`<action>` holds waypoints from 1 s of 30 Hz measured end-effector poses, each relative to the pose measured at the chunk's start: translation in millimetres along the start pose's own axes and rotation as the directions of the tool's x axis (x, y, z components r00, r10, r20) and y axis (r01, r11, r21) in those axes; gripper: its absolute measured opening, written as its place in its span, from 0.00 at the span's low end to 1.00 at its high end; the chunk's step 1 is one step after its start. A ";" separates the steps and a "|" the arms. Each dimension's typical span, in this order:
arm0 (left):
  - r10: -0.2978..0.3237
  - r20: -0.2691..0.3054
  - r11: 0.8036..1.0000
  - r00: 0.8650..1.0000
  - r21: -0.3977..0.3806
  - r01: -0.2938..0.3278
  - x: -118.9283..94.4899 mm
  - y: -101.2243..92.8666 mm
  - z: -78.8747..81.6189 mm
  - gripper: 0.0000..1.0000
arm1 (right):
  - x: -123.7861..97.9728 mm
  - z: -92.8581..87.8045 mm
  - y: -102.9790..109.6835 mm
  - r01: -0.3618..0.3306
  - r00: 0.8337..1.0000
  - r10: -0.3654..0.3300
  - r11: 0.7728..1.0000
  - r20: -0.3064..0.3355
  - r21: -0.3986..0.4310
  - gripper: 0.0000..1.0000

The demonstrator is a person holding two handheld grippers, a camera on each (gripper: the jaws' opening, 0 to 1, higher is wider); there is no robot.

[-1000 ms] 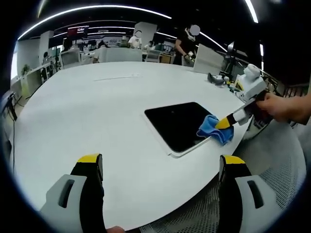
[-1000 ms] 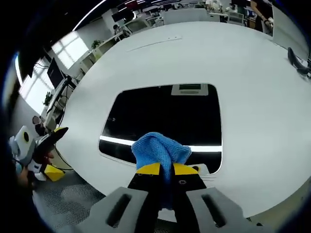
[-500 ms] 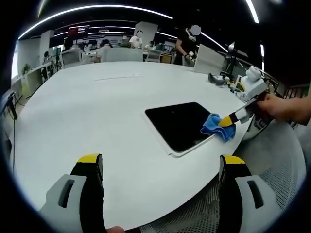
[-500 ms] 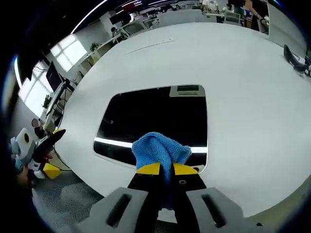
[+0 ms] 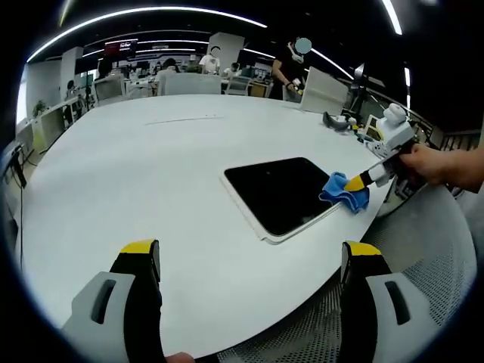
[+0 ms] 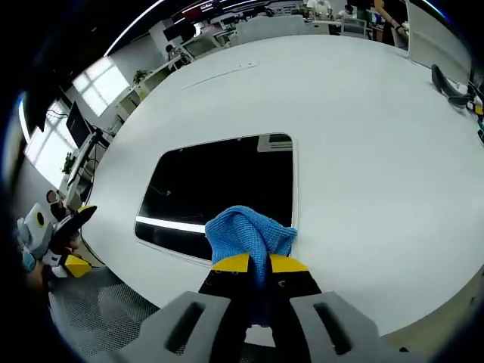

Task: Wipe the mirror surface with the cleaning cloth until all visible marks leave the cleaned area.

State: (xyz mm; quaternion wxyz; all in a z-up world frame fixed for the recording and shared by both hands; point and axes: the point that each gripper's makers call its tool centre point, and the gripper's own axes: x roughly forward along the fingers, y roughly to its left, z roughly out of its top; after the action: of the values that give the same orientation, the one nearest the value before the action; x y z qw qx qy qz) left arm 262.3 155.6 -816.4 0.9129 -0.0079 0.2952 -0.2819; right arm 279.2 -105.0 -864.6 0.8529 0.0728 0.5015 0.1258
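Wiping under way, end state not confirmed. Right gripper point(image 6: 253, 262) clamped on the cloth point(image 6: 248, 234), jaws pinched together with blue folds bunched out just ahead of the tips. Cloth resting at the mirror's point(image 6: 219, 185) near right corner, partly over the edge and onto the table point(image 6: 363, 151) beside it. Same seen from the left gripper view: right gripper point(image 5: 355, 183) coming in from the right, held by a hand point(image 5: 435, 162), cloth point(image 5: 344, 191) pressed at the mirror's point(image 5: 280, 193) far right corner.

Left gripper point(image 5: 249, 261) spread wide apart, holding nothing, hovering well short of the mirror with bare table point(image 5: 136, 166) between its jaws.

Progress, judged only from the glass: dark, glossy, reflecting a ceiling light strip ahead and left of the cloth. A few faint pale specks near the left part of the pane, too small to call marks or reflections. No obvious smears elsewhere. Area under the cloth hidden, so unknown. Likely most of the pane cleared, with the corner under the cloth and perhaps the left side left to check. Mirror and cloth both well inside the workspace.
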 end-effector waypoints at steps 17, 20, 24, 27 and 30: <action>0.000 -0.004 1.000 1.000 0.000 0.000 1.3 1.0 -1.5 0.99 | 9.7 17.0 -5.2 0.024 1.000 -0.024 1.000 0.005 -0.010 0.02; 0.002 -0.003 1.000 1.000 -0.002 -0.002 0.7 0.8 -0.9 0.99 | 11.8 21.2 -6.1 0.028 1.000 -0.027 1.000 0.008 -0.012 0.02; 0.006 0.003 1.000 1.000 -0.003 -0.006 0.7 1.7 -0.1 0.99 | 15.0 27.7 -8.2 0.034 0.999 -0.034 0.999 0.012 -0.016 0.02; 0.009 0.008 1.000 1.000 -0.002 -0.009 0.1 2.1 1.0 0.99 | 18.0 33.5 -9.9 0.040 0.999 -0.040 0.999 0.015 -0.018 0.02; 0.011 0.010 1.000 1.000 -0.004 -0.011 -0.1 3.0 1.3 0.99 | 20.5 38.0 -10.7 0.045 0.999 -0.045 0.999 0.016 -0.021 0.02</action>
State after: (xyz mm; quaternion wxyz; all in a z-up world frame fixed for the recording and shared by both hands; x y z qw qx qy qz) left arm 264.5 158.0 -815.8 0.9159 -0.0094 0.2910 -0.2764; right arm 323.5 -109.3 -866.0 0.8600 0.0534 0.4951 0.1113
